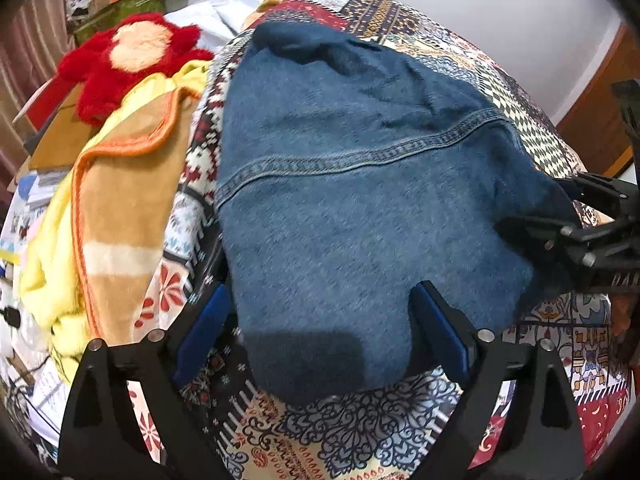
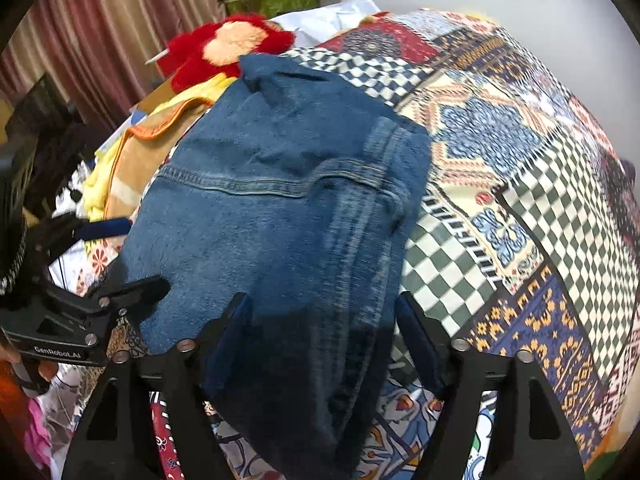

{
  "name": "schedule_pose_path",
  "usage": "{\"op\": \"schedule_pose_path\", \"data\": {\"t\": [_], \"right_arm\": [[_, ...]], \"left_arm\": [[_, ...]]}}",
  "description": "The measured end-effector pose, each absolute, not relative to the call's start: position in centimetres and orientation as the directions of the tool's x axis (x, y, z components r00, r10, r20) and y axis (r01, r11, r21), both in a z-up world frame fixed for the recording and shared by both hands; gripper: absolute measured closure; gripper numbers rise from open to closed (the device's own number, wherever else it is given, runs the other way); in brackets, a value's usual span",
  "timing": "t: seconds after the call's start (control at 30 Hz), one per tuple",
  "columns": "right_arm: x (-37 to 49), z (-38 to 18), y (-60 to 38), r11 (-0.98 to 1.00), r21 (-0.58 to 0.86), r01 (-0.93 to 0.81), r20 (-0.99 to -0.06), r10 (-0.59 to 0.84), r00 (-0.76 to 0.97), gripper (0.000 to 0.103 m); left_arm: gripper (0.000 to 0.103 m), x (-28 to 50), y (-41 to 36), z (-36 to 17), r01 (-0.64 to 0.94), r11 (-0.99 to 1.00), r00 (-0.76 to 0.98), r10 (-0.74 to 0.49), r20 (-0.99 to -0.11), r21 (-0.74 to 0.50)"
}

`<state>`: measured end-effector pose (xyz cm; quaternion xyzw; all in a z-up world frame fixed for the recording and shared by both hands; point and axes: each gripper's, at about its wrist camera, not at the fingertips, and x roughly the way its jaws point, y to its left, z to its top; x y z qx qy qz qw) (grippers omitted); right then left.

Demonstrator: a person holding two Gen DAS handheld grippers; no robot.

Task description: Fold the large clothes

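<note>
A blue denim garment (image 1: 360, 200) lies folded on the patterned bedspread (image 1: 360, 432); it also shows in the right wrist view (image 2: 280, 220). My left gripper (image 1: 320, 320) is open, its blue-padded jaws straddling the garment's near edge. My right gripper (image 2: 322, 328) is open too, its jaws on either side of the garment's near right corner. The right gripper also shows in the left wrist view (image 1: 576, 216) at the garment's right edge, and the left gripper in the right wrist view (image 2: 132, 256) at its left edge. Neither jaw pair is closed on cloth.
A tan and yellow blanket (image 1: 120, 216) lies left of the garment, with a red plush toy (image 1: 132, 56) behind it. Boxes (image 1: 116, 0) and a curtain (image 2: 100, 32) stand at the back left. The white wall (image 1: 480, 12) is behind the bed.
</note>
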<state>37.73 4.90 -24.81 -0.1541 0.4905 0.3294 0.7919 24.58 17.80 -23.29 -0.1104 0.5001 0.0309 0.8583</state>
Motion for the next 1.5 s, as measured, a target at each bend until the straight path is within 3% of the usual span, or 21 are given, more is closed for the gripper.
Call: {"op": "schedule_pose_path", "data": {"t": [0.27, 0.57, 0.83, 1.07, 1.3, 1.5], "right_arm": [[37.6, -23.6, 1.2, 0.77, 0.162, -0.617, -0.871, 0.405, 0.277, 0.026], [33.6, -18.4, -0.6, 0.789, 0.096, -0.606, -0.809, 0.417, 0.415, 0.026], [28.2, -10.1, -2.4, 0.767, 0.112, -0.632, -0.647, 0.539, 0.54, 0.026], [21.4, -3.5, -4.4, 0.738, 0.107, -0.667, -0.452, 0.633, 0.628, 0.026], [14.9, 0.4, -7.0, 0.735, 0.127, -0.666, -0.273, 0.671, 0.689, 0.026], [11.1, 1.6, -8.5, 0.763, 0.132, -0.633, -0.18, 0.646, 0.742, 0.026]], "left_arm": [[0.009, 22.2, 20.1, -23.0, -0.244, 0.956, 0.49, -0.025, -0.872, -0.164], [0.009, 20.6, 18.3, -17.9, -0.246, 0.954, 0.585, 0.003, -0.811, -0.174], [0.009, 15.9, 14.0, -7.4, -0.172, 0.98, 0.798, 0.081, -0.598, -0.097], [0.009, 10.1, 11.4, -0.1, -0.145, 0.983, 0.924, 0.094, -0.372, -0.111], [0.009, 3.8, 9.4, 3.8, -0.16, 0.983, 0.975, 0.143, -0.169, -0.092], [0.009, 0.9, 8.1, 4.4, -0.188, 0.98, 0.979, 0.182, -0.088, -0.062]]}}
